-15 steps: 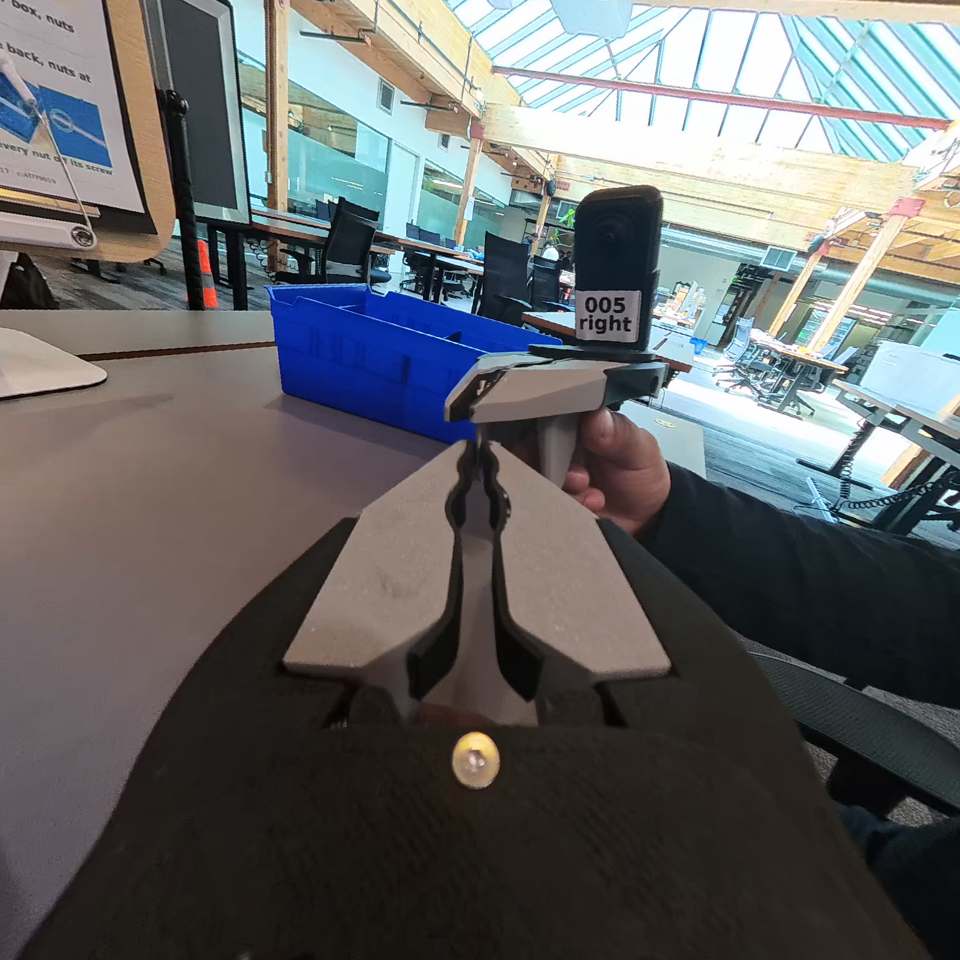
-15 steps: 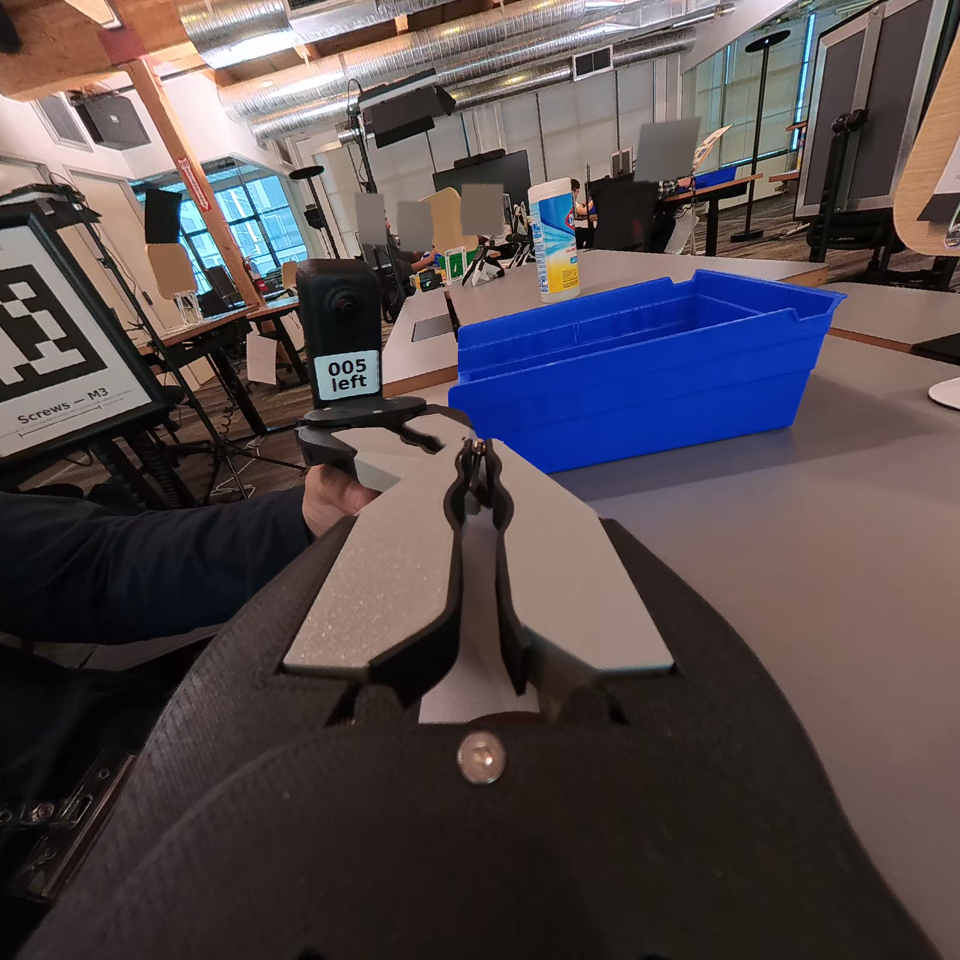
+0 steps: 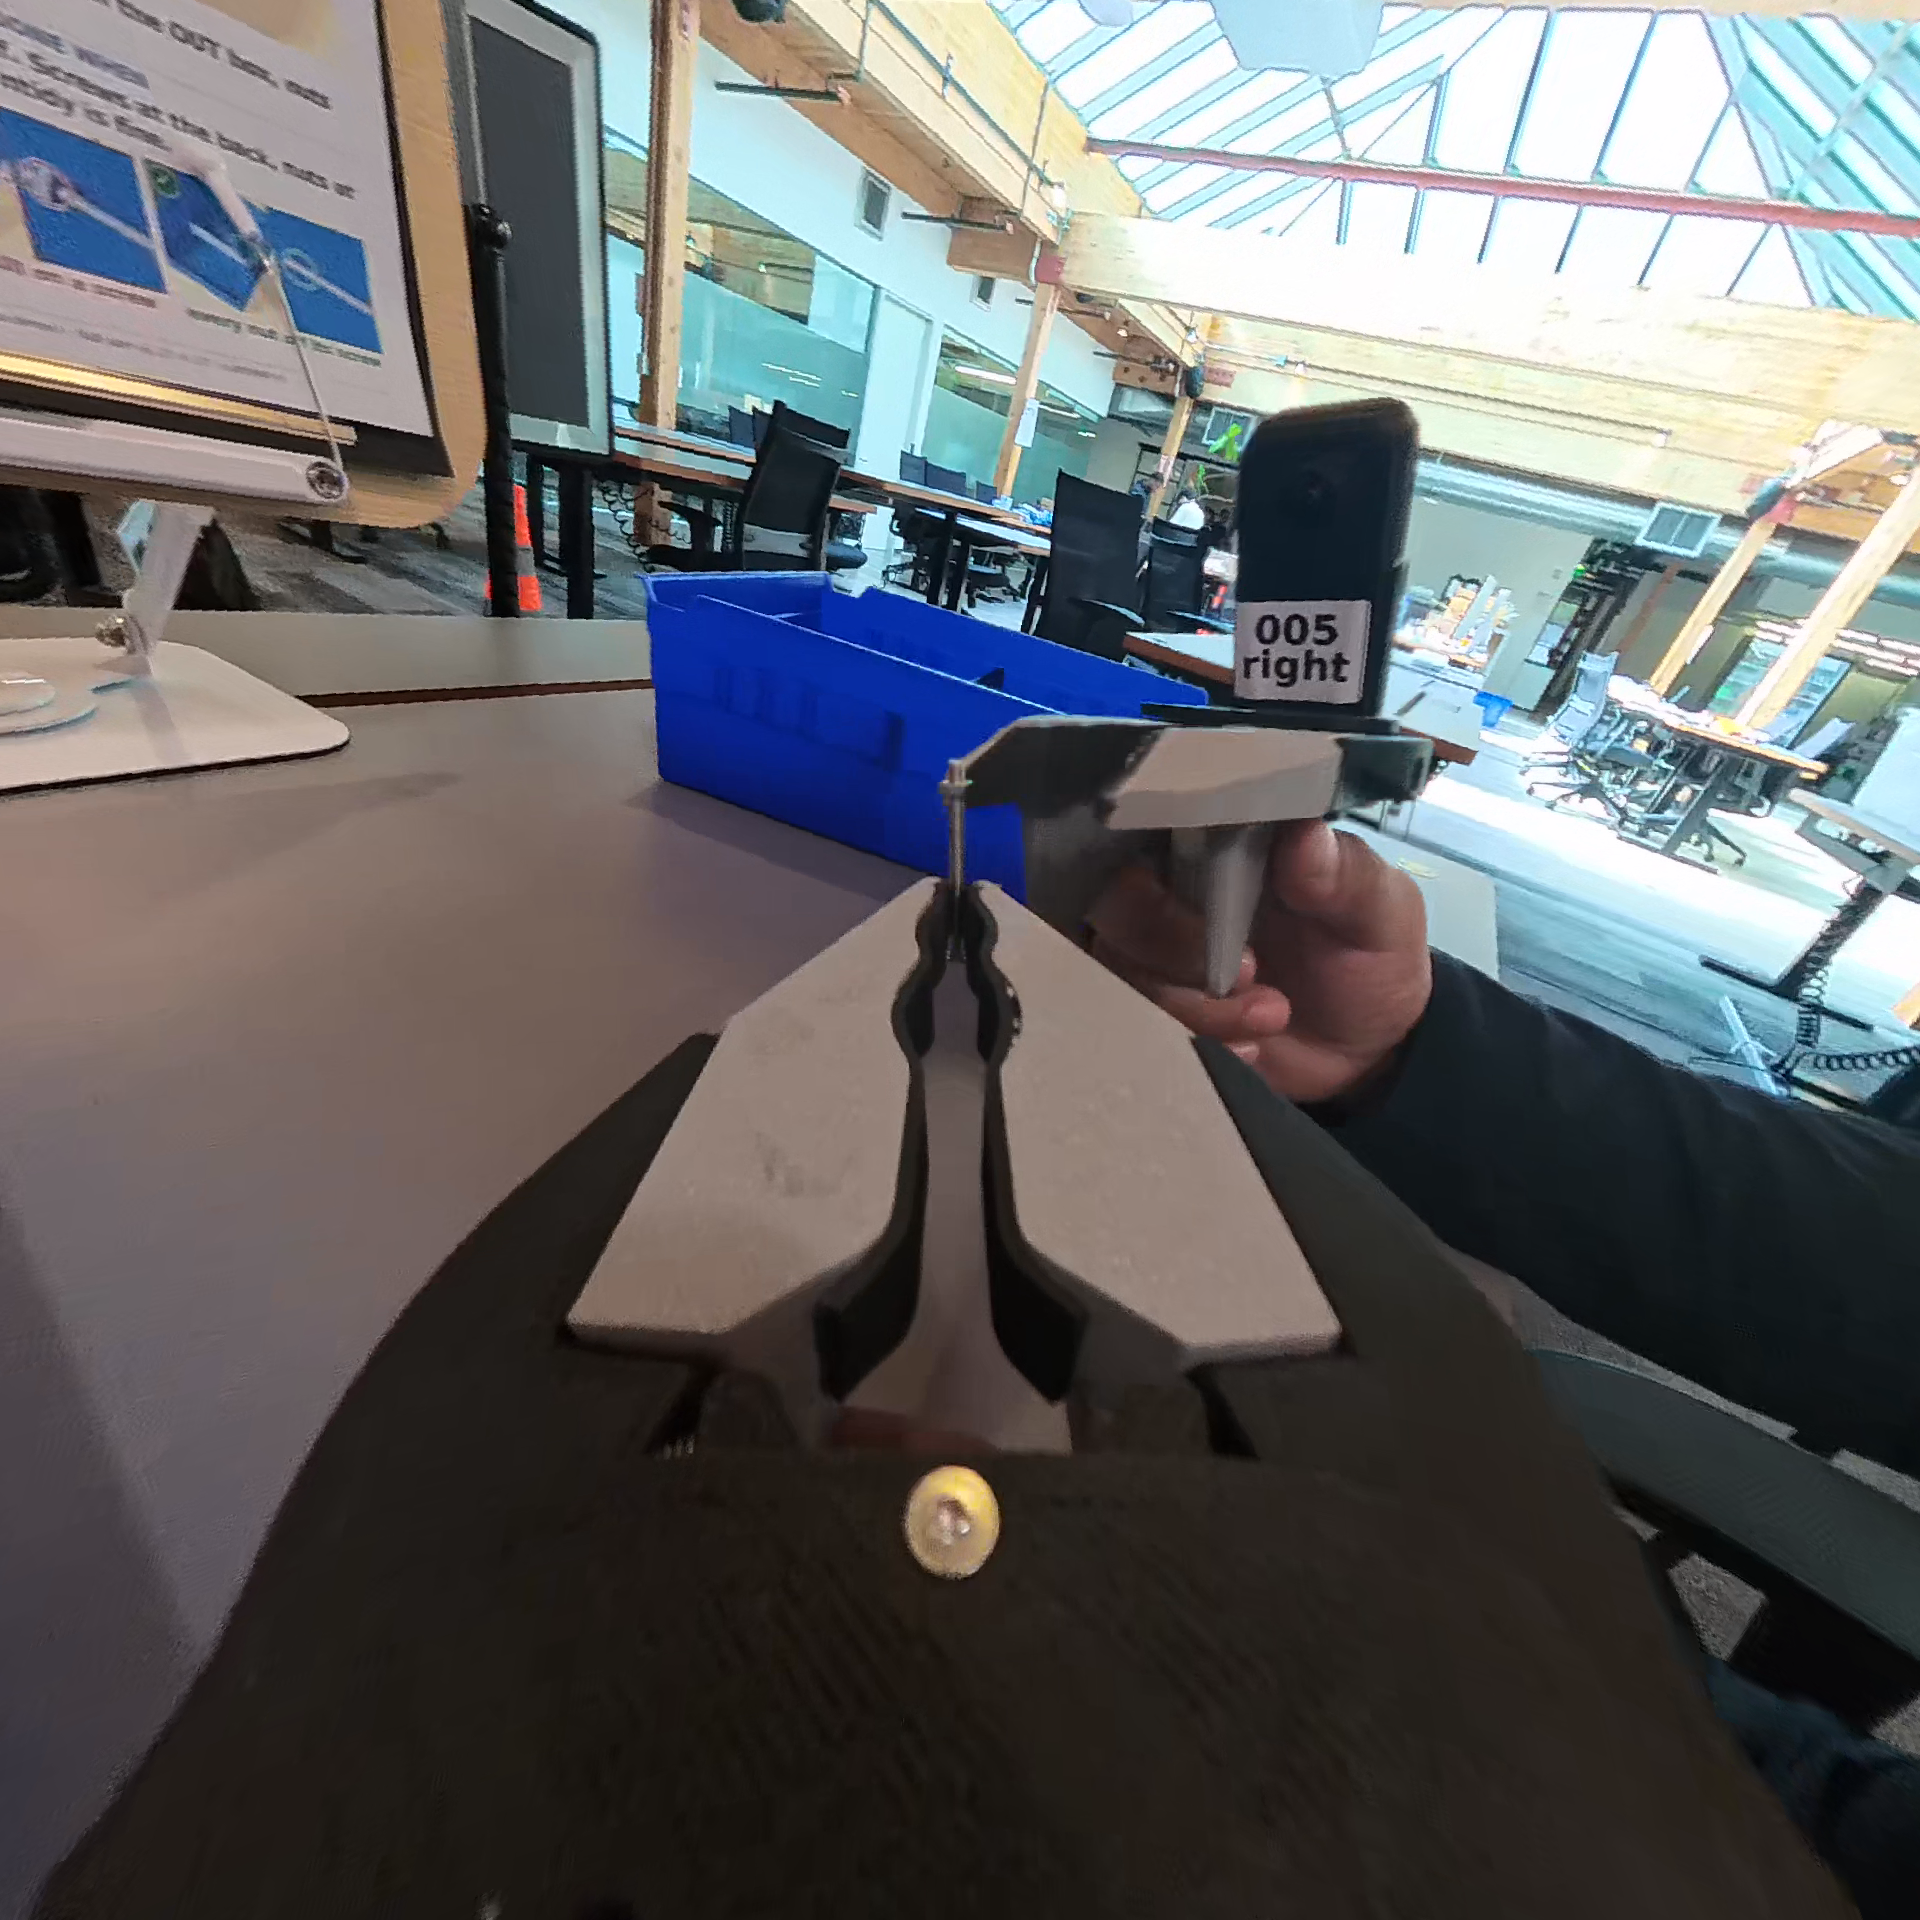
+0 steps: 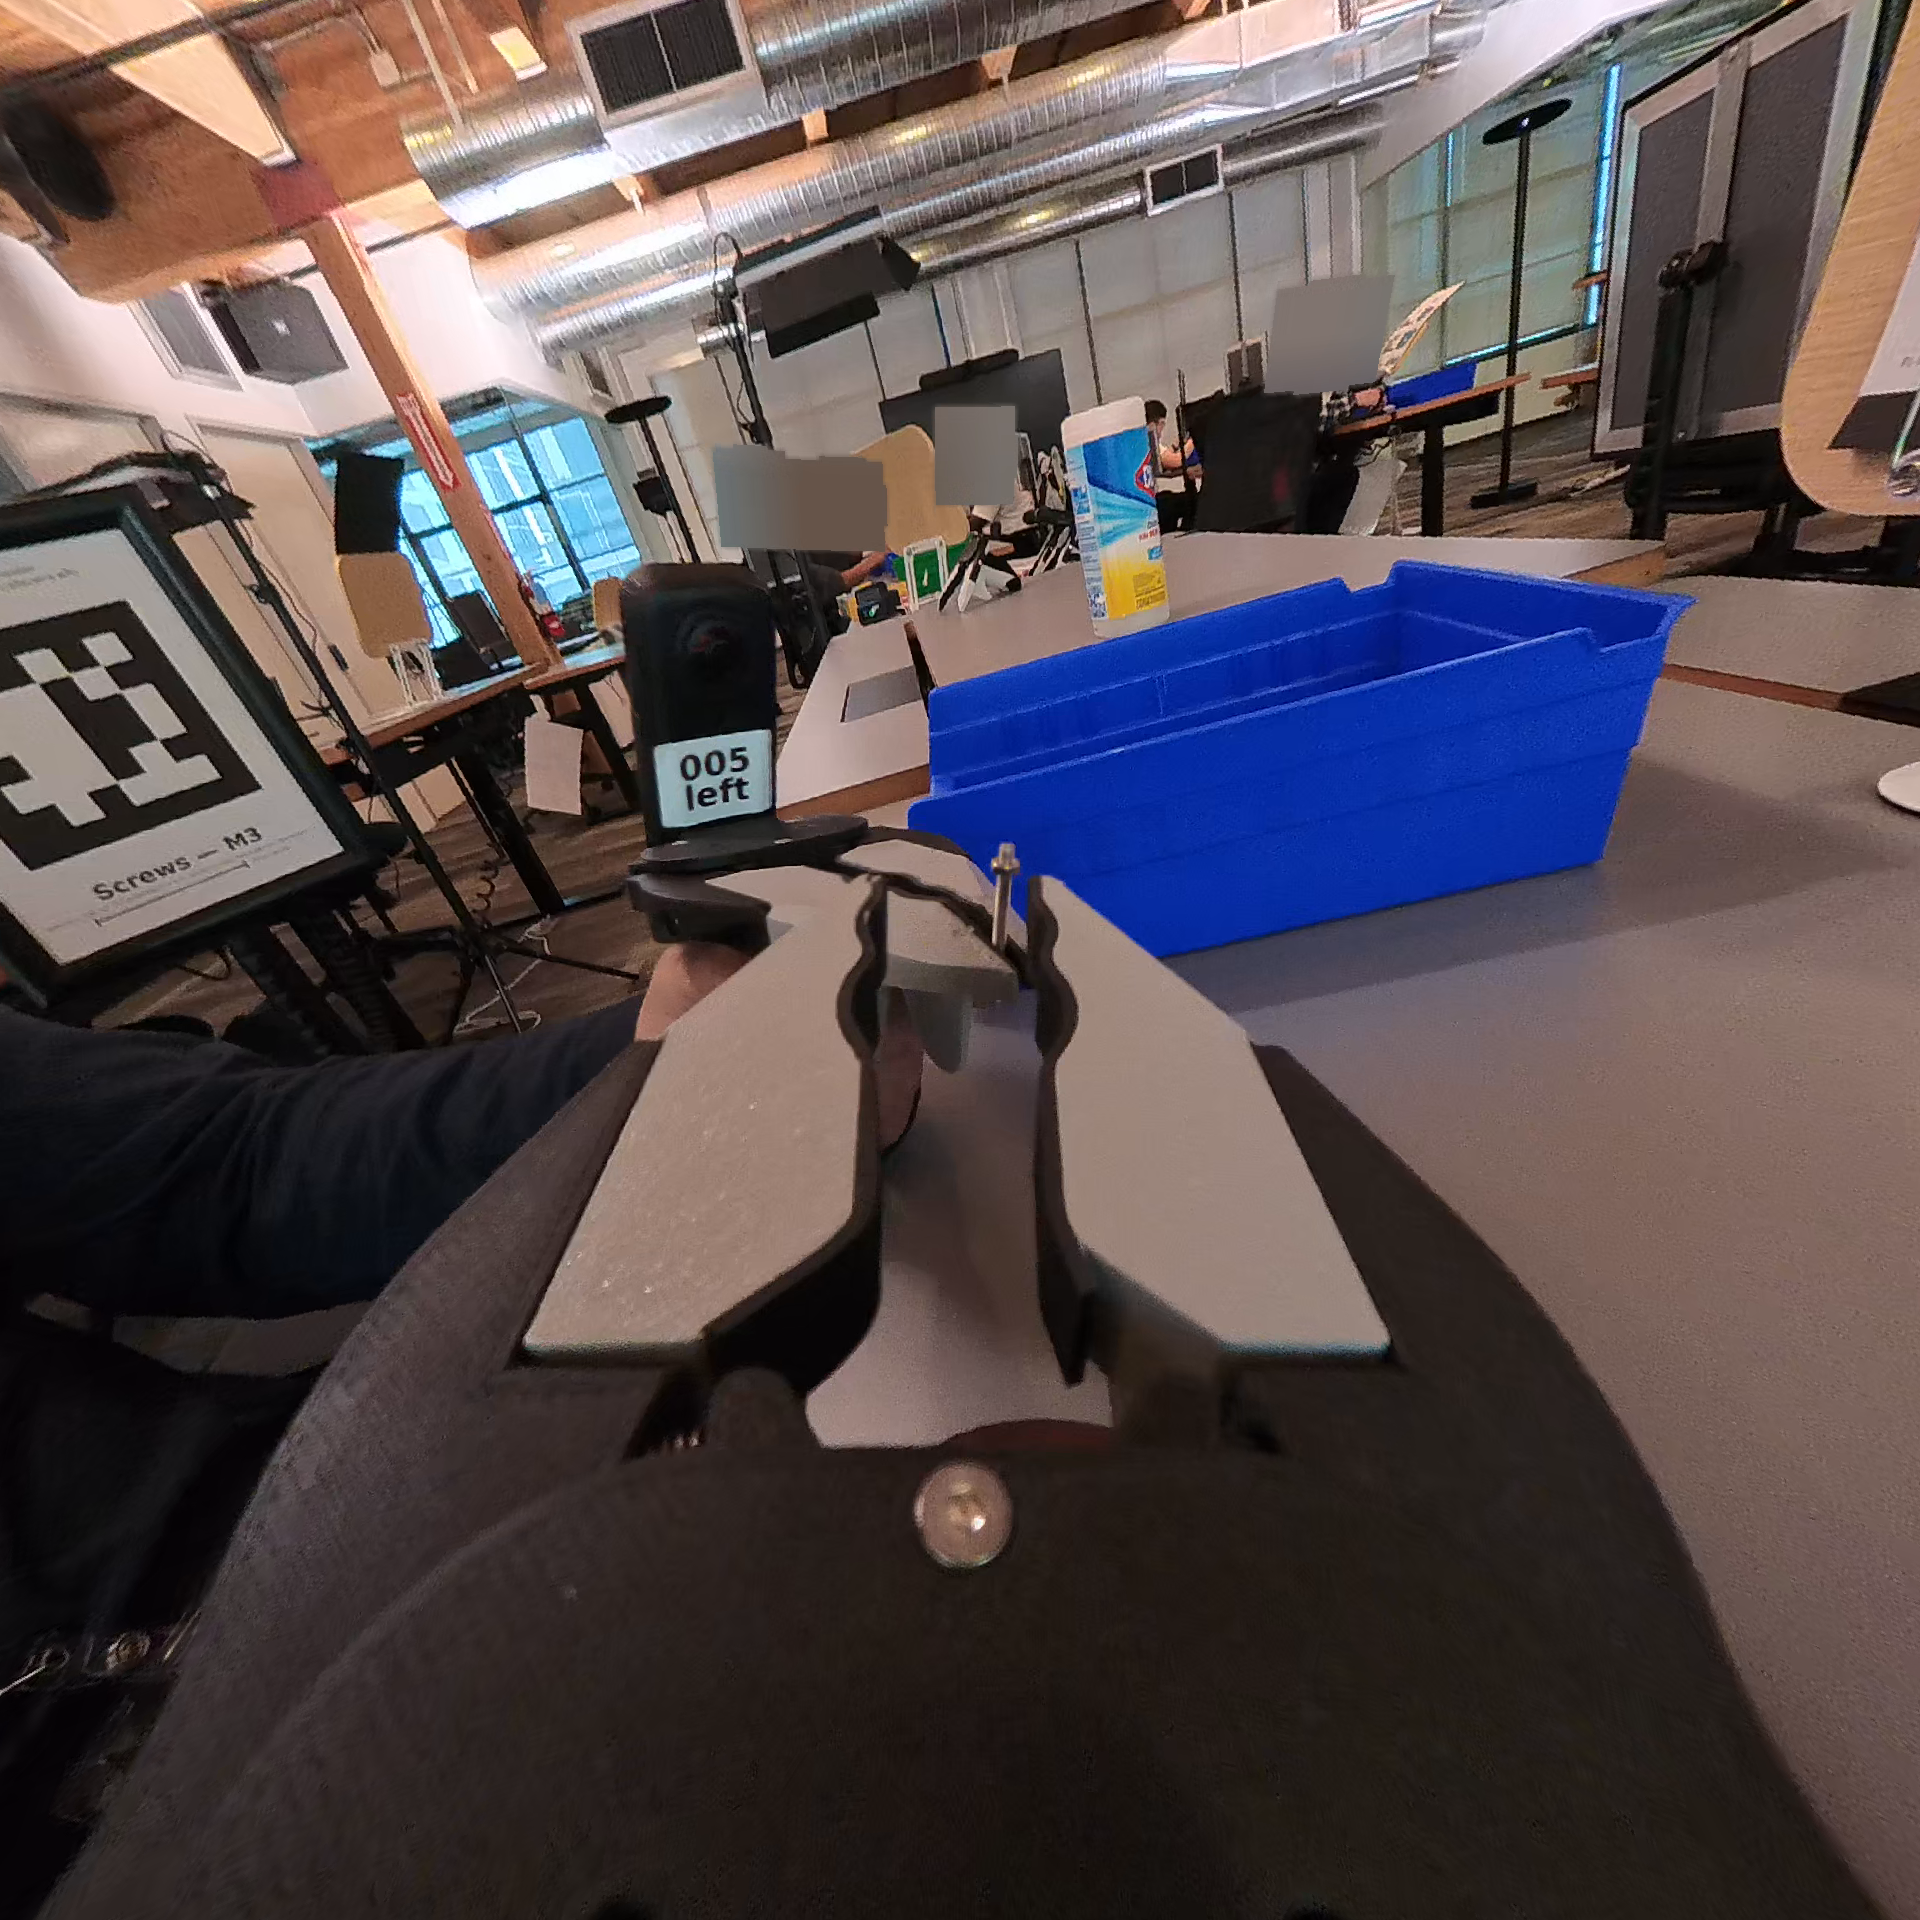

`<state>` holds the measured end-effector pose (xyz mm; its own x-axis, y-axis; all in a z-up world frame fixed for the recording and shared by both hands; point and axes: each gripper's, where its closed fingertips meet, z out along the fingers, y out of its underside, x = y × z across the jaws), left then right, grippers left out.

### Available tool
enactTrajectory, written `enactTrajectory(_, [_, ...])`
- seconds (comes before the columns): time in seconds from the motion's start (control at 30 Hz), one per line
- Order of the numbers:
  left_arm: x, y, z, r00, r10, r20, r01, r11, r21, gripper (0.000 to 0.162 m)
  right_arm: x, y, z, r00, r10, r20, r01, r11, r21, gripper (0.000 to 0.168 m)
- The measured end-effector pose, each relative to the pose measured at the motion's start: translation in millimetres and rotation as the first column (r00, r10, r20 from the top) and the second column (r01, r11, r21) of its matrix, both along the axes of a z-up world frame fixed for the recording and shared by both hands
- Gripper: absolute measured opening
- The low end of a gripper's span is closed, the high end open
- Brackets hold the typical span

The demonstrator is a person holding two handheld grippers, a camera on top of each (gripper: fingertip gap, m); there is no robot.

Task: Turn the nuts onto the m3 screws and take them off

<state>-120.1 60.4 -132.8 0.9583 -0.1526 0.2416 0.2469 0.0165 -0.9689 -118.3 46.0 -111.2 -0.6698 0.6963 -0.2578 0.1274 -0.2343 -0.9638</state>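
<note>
My left gripper (image 3: 954, 906) is shut on the lower end of a thin M3 screw (image 3: 954, 844), which stands upright out of its tips. A small nut (image 3: 954, 792) sits near the screw's top. My right gripper (image 4: 956, 899) is open, with its jaws a few centimetres apart. The screw (image 4: 1000, 902) and nut (image 4: 1003, 860) stand just inside its right finger (image 4: 1049, 935), and I cannot tell if they touch. In the left wrist view the right gripper (image 3: 987, 774) comes in from the right at the nut's height. The left gripper (image 4: 992, 961) shows in the right wrist view.
A blue plastic bin (image 3: 831, 727) stands on the grey table (image 3: 364, 935) behind the grippers; it also shows in the right wrist view (image 4: 1299, 810). An instruction sheet on a white stand (image 3: 187, 717) is at the far left. A wipes canister (image 4: 1117, 520) stands beyond the bin. Both grippers' tips are close together, under 4 cm apart.
My right gripper has opened; it was shut at the left gripper's tips. The screw and nut now show above the left gripper's tips. Both views have shifted.
</note>
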Motion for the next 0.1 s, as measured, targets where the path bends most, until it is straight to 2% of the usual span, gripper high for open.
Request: enactTrajectory(0.1, [-0.1, 0.3, -0.6, 1.0, 0.004, -0.005, -0.004, 1.0, -0.004, 0.0, -0.1, -0.6, -0.9, 1.0, 0.003, 0.003, -0.003, 1.0, 0.0, 0.025])
